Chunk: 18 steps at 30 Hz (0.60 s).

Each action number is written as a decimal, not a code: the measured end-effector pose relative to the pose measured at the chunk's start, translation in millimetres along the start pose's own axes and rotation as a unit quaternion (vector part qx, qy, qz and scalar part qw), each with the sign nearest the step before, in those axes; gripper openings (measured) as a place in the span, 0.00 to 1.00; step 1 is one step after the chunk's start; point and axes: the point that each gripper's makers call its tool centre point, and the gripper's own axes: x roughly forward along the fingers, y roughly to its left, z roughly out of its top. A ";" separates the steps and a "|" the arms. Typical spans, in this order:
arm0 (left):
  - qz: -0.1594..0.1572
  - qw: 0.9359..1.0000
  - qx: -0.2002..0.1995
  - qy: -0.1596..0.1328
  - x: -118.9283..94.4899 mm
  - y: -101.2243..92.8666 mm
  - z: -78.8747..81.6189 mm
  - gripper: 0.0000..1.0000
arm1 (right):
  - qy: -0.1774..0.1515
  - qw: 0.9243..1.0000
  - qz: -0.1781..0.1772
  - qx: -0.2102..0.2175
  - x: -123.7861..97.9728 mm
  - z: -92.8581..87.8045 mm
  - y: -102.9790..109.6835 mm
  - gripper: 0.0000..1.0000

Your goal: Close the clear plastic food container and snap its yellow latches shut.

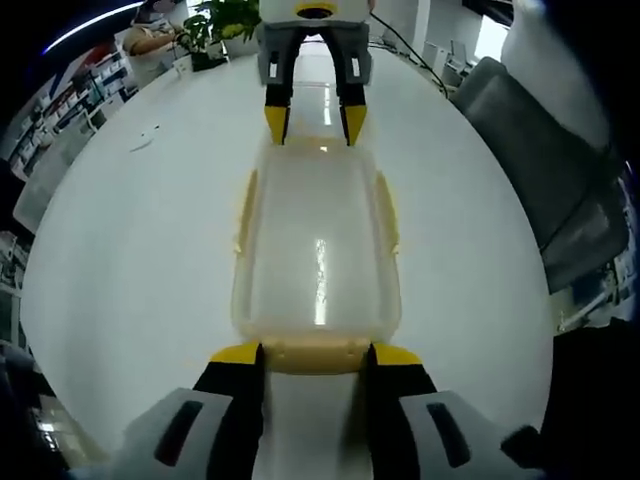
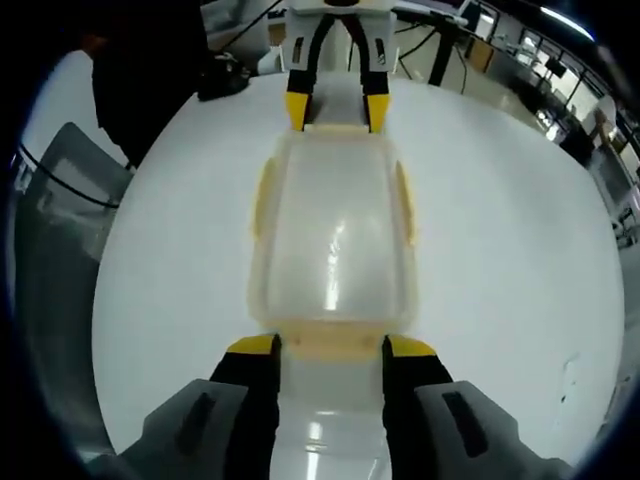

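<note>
The clear rectangular plastic food container [image 1: 318, 262] lies lengthwise between left gripper [image 1: 314, 356] and right gripper [image 2: 331, 348], each spread-jawed around an end yellow latch [image 1: 312, 352].

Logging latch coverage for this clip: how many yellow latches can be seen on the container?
4: left gripper view shows long-side latches and, the near-end latch between the left tongs; right gripper view shows the opposite end's.

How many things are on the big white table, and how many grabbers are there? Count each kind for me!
Clear food container: 1
Yellow latches on it: 4, two on the long sides, one at each end
Grippers: 2, left gripper and right gripper
Potted plant: 1
Small white scrap: 1
Total: 9
</note>
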 end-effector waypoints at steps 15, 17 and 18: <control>0.005 1.000 0.001 0.003 -7.7 5.0 -4.6 0.33 | -0.001 1.000 -0.006 -0.001 -0.8 4.2 -4.1 0.36; 0.006 1.000 0.001 0.006 -12.0 4.4 -4.7 0.33 | -0.004 1.000 -0.007 0.000 -3.7 6.8 -2.6 0.35; 0.006 1.000 0.001 0.007 -15.2 3.9 -4.4 0.33 | -0.006 1.000 -0.008 -0.001 -5.8 8.6 -1.4 0.35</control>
